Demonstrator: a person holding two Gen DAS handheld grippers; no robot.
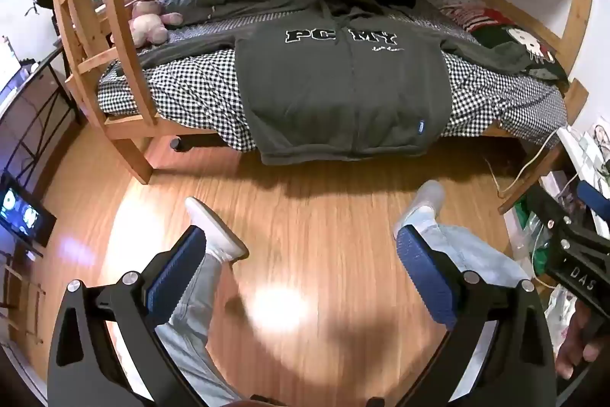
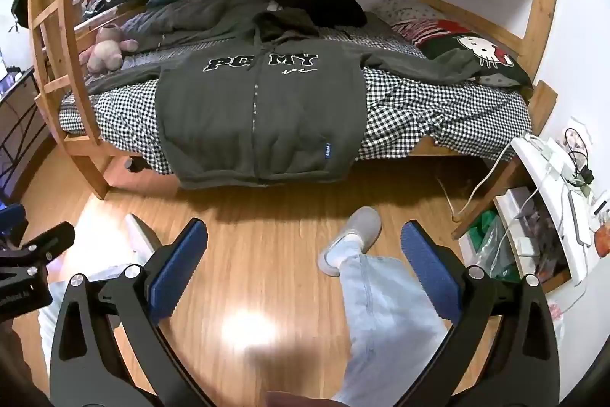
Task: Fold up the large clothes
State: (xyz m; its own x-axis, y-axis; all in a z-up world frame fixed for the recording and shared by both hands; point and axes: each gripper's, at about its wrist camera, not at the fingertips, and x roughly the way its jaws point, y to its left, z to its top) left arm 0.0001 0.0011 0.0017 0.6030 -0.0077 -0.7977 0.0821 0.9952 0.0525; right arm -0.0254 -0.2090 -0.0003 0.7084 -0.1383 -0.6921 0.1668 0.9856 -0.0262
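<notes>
Nearest, the left gripper and right gripper hang over the wooden floor with their blue fingers spread wide and nothing between them, the person's slippered feet just beyond. Farther off, the grey zip hoodie lies front-up on the checked bed, its hem draped over the near edge, sleeves spread sideways.

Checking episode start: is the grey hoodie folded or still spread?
Spread. The grey hoodie lies flat, front up, on the checked bed, zipped, both sleeves stretched sideways, hem hanging over the bed edge. No fold made yet.
</notes>
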